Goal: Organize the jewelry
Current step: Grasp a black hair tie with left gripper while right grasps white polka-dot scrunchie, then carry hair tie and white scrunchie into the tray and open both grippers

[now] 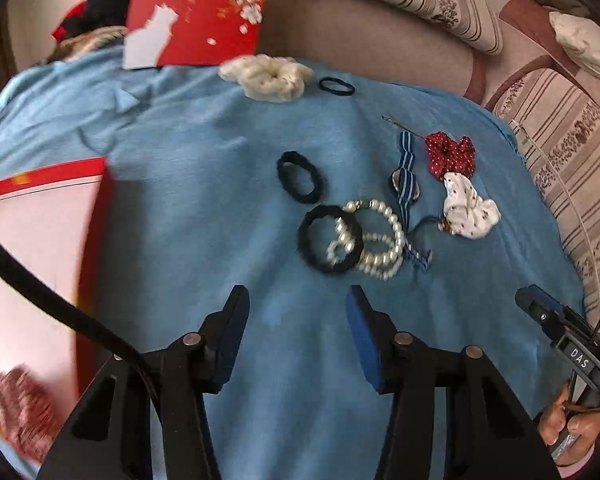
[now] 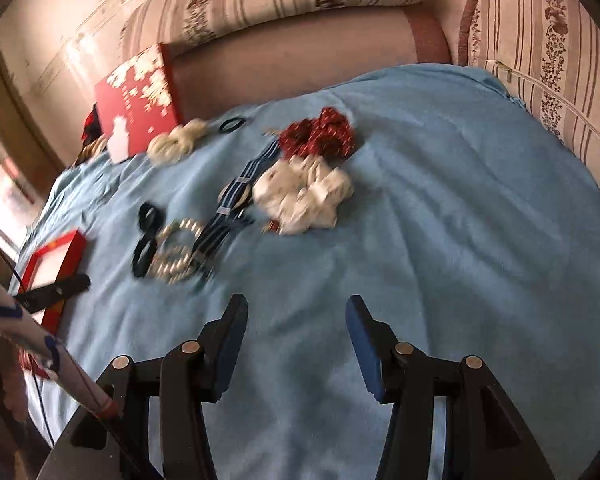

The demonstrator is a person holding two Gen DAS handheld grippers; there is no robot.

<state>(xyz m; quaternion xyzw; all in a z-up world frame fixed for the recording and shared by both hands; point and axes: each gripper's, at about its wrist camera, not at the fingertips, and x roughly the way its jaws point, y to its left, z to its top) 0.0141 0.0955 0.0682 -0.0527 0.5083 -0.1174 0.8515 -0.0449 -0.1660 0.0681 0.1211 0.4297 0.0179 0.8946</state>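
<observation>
While both pairs of fingers stand apart with nothing between them, the jewelry lies ahead of them on a blue cloth [image 1: 204,208]. The left gripper [image 1: 296,300] hangs over bare cloth, its jaws parted and empty; just beyond its fingertips lies a pearl bracelet [image 1: 380,240] overlapping a black hair tie [image 1: 330,240], with a second black hair tie [image 1: 302,176] a little farther off. To the right of these sit a blue striped ribbon [image 1: 406,176], a red dotted scrunchie [image 1: 450,154] and a white dotted scrunchie [image 1: 470,210], the last two touching. At the far edge rest a cream scrunchie [image 1: 268,76] and a thin black elastic [image 1: 336,85], beside an upright red box lid [image 1: 204,12]. A red open box [image 1: 40,240] lies to the left.

The right gripper [image 2: 296,308] is likewise open over plain cloth, the same cluster lying ahead and to its left, well apart from its fingertips; motion blur there probably hides finer pieces.
</observation>
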